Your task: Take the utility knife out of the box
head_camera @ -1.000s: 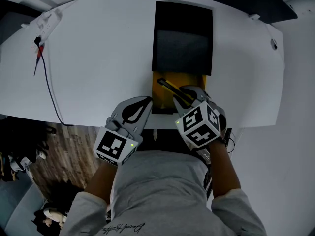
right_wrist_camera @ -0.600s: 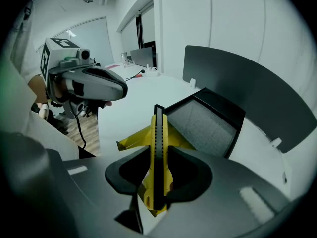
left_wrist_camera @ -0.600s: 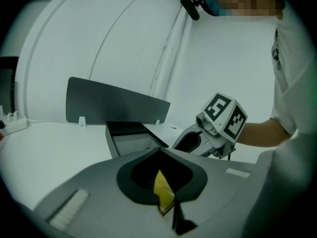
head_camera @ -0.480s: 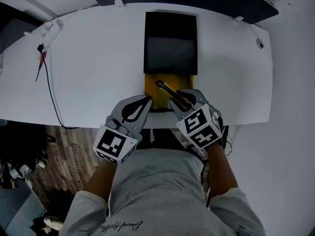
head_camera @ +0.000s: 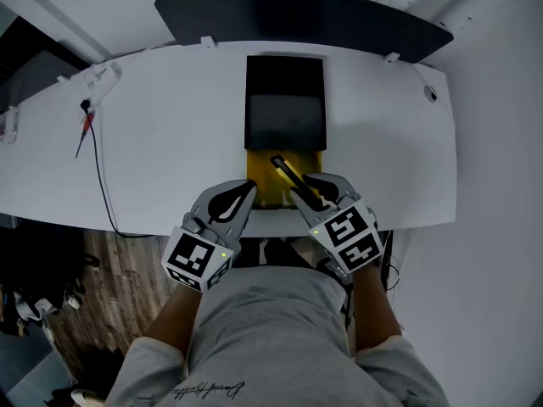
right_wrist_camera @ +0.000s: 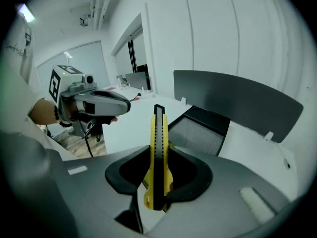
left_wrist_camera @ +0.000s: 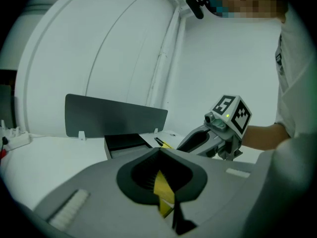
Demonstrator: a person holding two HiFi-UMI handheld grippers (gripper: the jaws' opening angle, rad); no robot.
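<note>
Jaws on the right gripper (head_camera: 318, 190) are clamped on the utility knife (right_wrist_camera: 158, 148), pinching its yellow body low down. The black slider strip faces the camera and the tip sticks up and forward past the jaws. From the head view the knife runs diagonally, tip up-left, over the right half of the yellow tray (head_camera: 256, 176). Can't tell if its rear end still touches the tray.

Left gripper (head_camera: 243, 193) sits just left of that, at the tray's near-left corner. Its jaws are closed down with a thin yellow sliver caught between the pads, which reads as the tray's edge. The two grippers are near each other, not touching, and each shows up in the other's view. Marker cubes (head_camera: 348, 236) face up toward the head camera.

The tray pokes out toward the person from under the black box (head_camera: 285, 79), which has a grey insert (head_camera: 285, 121) in its near part. The box lies mid-table, long side running away from the person.

The table (head_camera: 170, 151) is white with a curved far edge, and a dark panel (head_camera: 297, 15) stands upright behind it. A black cable (head_camera: 102, 189) runs down the table's left side from a red-tipped plug, well apart from the box. A grey shirt (head_camera: 271, 337) fills the bottom of the head view.
</note>
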